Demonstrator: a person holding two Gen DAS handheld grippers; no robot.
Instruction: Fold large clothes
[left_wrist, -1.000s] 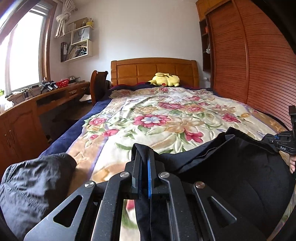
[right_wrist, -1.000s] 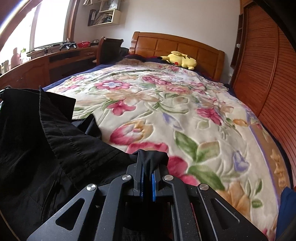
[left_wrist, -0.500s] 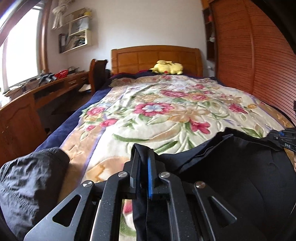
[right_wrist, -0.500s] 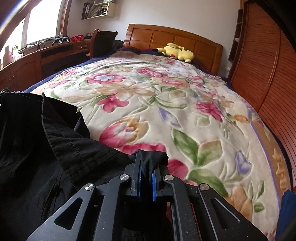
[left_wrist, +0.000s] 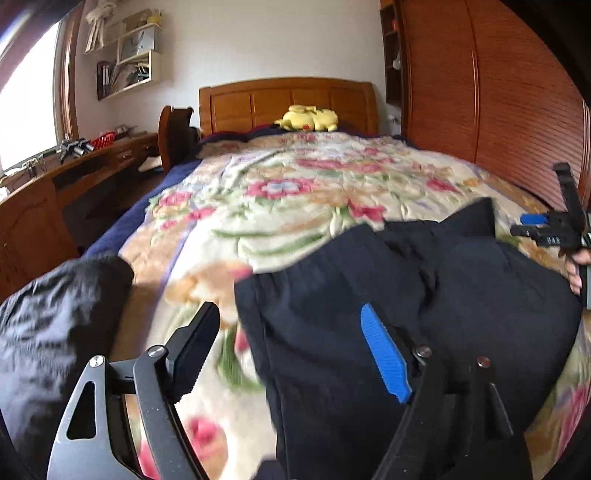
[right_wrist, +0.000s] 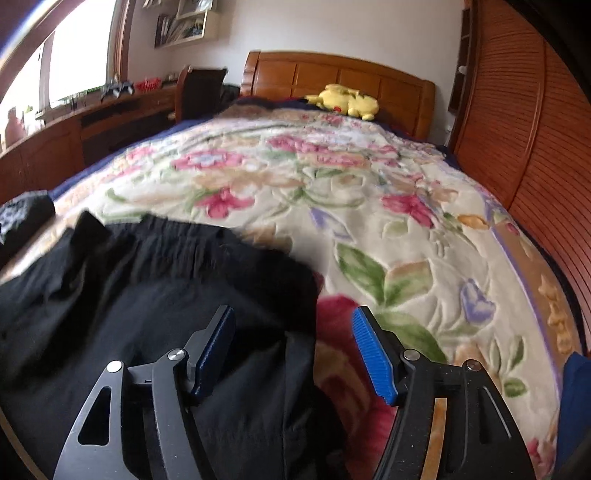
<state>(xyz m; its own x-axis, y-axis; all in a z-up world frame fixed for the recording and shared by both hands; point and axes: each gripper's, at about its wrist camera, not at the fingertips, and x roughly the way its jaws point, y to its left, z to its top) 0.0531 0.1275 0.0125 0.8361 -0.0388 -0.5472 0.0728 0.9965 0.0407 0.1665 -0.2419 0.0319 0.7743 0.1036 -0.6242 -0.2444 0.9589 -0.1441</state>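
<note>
A large black garment (left_wrist: 406, 295) lies spread on the near end of the floral bedspread (left_wrist: 295, 192). It also shows in the right wrist view (right_wrist: 147, 288). My left gripper (left_wrist: 291, 343) is open and empty, just above the garment's left edge. My right gripper (right_wrist: 293, 343) is open and empty, over the garment's right edge. The right gripper also shows at the far right of the left wrist view (left_wrist: 554, 229).
A dark grey garment (left_wrist: 48, 325) lies bunched at the bed's near left corner. A yellow plush toy (left_wrist: 306, 118) rests by the wooden headboard (left_wrist: 288, 99). A wooden desk (left_wrist: 74, 166) and chair (left_wrist: 177, 129) stand left. Wooden wardrobe doors (left_wrist: 498, 92) line the right.
Both grippers have opened and let go of the black garment, which now lies flat on the bedspread. Both grippers have lifted a little.
</note>
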